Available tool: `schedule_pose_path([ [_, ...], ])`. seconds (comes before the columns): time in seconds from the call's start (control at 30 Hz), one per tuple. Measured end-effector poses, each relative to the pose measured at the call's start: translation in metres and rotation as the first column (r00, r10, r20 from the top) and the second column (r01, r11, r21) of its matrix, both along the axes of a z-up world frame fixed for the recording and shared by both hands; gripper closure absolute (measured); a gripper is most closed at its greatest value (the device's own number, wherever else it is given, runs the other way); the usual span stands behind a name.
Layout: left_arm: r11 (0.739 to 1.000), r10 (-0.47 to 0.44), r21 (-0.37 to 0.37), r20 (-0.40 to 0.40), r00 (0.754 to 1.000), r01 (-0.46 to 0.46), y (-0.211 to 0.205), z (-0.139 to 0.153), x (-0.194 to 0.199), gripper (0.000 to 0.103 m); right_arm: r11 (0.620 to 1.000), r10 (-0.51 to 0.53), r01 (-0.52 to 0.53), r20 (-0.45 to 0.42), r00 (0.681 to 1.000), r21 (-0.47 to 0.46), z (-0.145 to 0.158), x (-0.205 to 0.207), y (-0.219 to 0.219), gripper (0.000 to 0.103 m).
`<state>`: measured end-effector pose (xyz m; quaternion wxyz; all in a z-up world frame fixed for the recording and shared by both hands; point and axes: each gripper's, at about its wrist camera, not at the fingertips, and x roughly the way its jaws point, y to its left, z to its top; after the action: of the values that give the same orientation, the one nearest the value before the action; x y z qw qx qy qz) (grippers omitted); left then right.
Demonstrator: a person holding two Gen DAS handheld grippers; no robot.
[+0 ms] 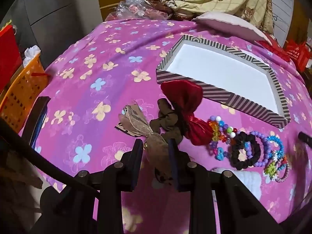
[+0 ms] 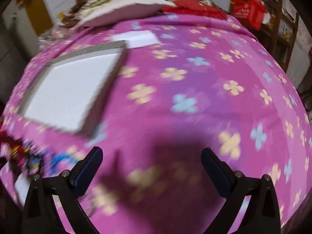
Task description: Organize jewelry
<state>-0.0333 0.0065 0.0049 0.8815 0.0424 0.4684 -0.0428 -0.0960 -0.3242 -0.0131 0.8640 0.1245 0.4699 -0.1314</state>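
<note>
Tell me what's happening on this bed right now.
Someone is sorting hair accessories and bracelets on a pink flowered blanket. The left hand-held gripper is shut on a sheer tan bow. Beside it lie a brown scrunchie, a red bow, a black scrunchie and beaded bracelets. The striped box behind them looks empty, so nothing has gone in yet. The right hand-held gripper is open over bare blanket, holding nothing; that view is blurred.

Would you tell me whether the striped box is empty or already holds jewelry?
Empty: the striped box shows only its bare white floor in both views.
</note>
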Motion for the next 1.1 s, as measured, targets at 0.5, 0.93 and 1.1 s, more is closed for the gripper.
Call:
schedule_pose_path([
  [0.5,1.0,0.008,-0.015,0.027,1.0,-0.008,0.012,0.014,-0.019,0.057,0.986,0.166,-0.167,0.101,0.981,0.008,0.039,-0.001,0.143,0.0],
  [0.93,0.999,0.025,-0.033,0.011,1.0,-0.025,0.016,0.01,-0.02,0.057,0.984,0.174,-0.168,0.129,0.976,-0.059,0.043,-0.001,0.164,0.001],
  [1.1,0.999,0.027,-0.03,0.006,1.0,-0.027,0.015,0.009,-0.021,0.057,0.985,0.171,-0.167,0.115,0.979,-0.039,0.038,0.001,0.168,0.0],
])
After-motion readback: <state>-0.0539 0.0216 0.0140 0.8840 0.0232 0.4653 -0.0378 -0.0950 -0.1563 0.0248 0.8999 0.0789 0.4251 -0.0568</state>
